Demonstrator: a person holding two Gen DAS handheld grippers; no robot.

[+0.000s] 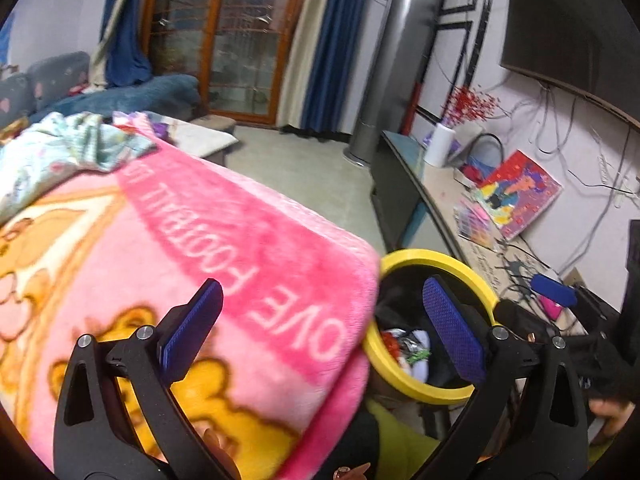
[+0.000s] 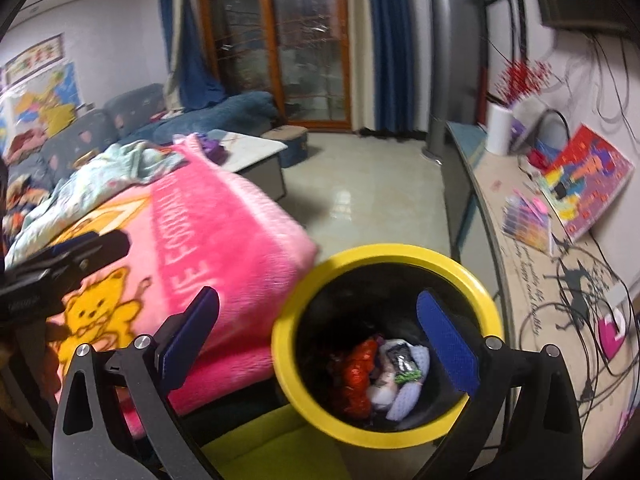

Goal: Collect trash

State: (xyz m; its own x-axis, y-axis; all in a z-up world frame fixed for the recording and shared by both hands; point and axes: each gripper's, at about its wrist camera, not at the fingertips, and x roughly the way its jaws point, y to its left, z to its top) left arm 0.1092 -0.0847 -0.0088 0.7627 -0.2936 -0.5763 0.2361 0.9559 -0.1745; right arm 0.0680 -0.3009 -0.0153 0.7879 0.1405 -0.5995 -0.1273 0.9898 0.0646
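A black trash bin with a yellow rim (image 2: 384, 254) stands beside a pink blanket (image 2: 224, 224). Inside lie crumpled wrappers (image 2: 384, 376), red, white and green. My right gripper (image 2: 320, 336) is open and empty, hovering above the bin's left rim. In the left wrist view the bin rim (image 1: 436, 258) shows partly behind the blanket (image 1: 208, 240), with wrappers (image 1: 408, 350) inside. My left gripper (image 1: 324, 328) is open and empty, over the blanket's edge next to the bin. The left gripper also shows at the left of the right wrist view (image 2: 68, 260).
A long side table (image 2: 516, 280) along the right wall holds cables, a paper roll (image 2: 500, 128), a colourful picture (image 2: 588, 184) and red twigs. A sofa (image 2: 120, 120) with clothes lies at the back left. Tiled floor (image 2: 360, 200) stretches toward the glass door. A yellow-green cloth (image 2: 280, 448) lies below.
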